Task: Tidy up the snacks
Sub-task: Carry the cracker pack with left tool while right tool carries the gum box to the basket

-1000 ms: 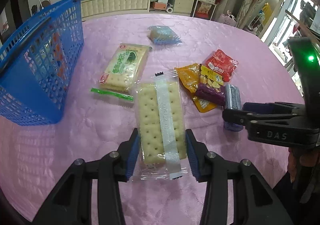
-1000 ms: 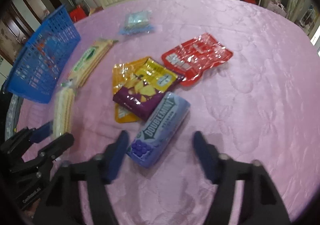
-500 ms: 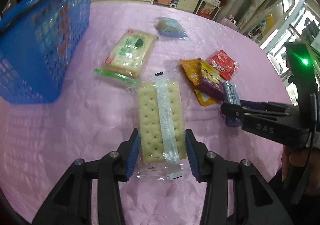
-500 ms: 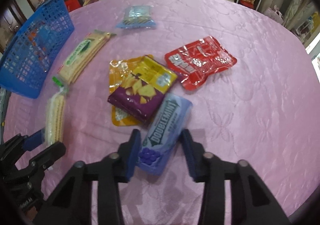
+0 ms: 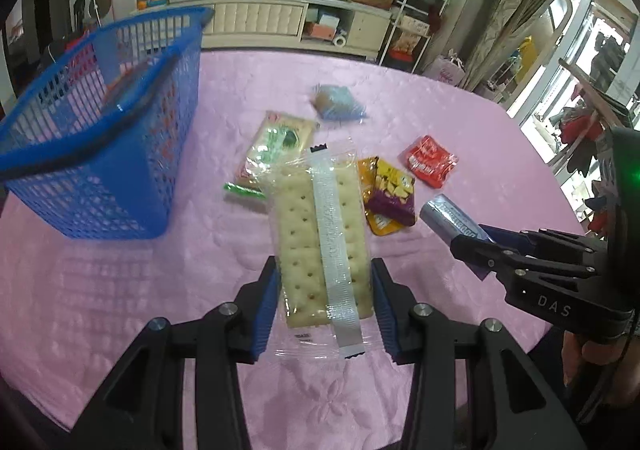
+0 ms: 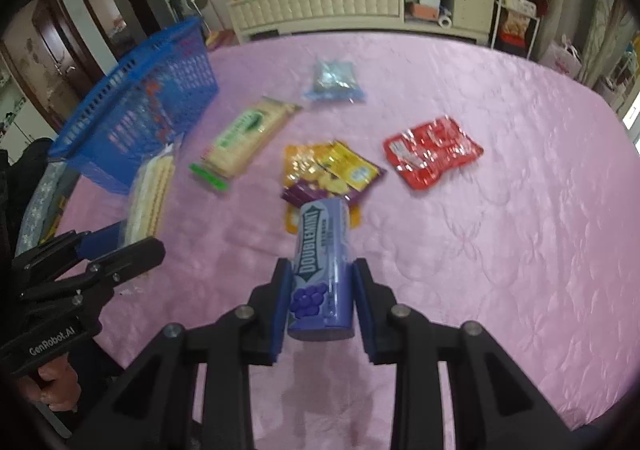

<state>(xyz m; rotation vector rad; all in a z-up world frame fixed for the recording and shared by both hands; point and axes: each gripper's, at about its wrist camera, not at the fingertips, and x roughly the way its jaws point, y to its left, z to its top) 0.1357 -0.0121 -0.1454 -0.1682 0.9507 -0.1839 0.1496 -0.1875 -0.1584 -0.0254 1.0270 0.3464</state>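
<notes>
On the pink tablecloth [image 5: 120,290] a blue mesh basket [image 5: 100,154] stands at the left, with loose snack packets well apart to its right. The left gripper [image 5: 325,304] clamps a clear-wrapped cracker pack [image 5: 320,234] between its blue pads, lifted off the cloth. The right gripper [image 6: 320,302] is closing on a purple Doublemint gum canister [image 6: 322,274], its pads pressing both sides.

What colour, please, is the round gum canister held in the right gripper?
The round gum canister is purple-blue with white lettering and a grape picture, clearest in the right wrist view.
</notes>
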